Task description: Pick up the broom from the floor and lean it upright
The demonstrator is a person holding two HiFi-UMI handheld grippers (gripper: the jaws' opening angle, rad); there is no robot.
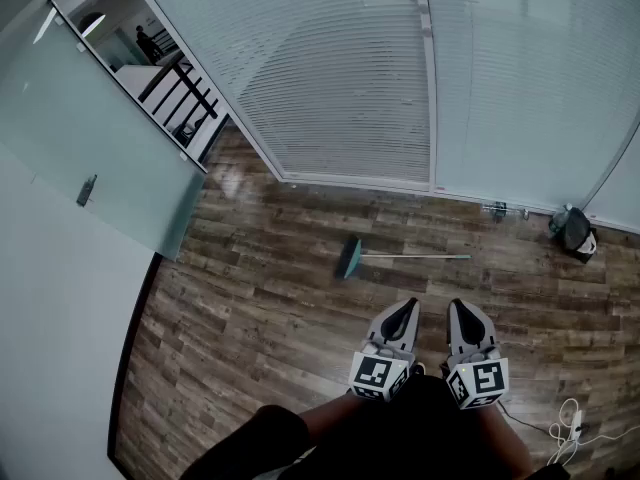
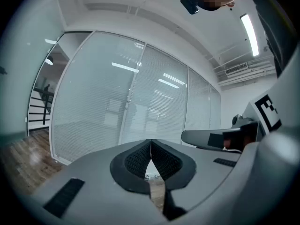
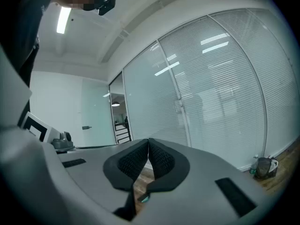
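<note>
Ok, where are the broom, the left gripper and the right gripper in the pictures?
broom (image 1: 405, 256), head view, middle of its handle
left gripper (image 1: 409, 304), head view, between its closed fingertips
right gripper (image 1: 457, 305), head view, between its closed fingertips

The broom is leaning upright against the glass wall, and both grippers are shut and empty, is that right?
No. The head view shows the broom lying flat on the wood floor, short of the glass wall. The left gripper and right gripper are shut and empty, as you said.
</note>
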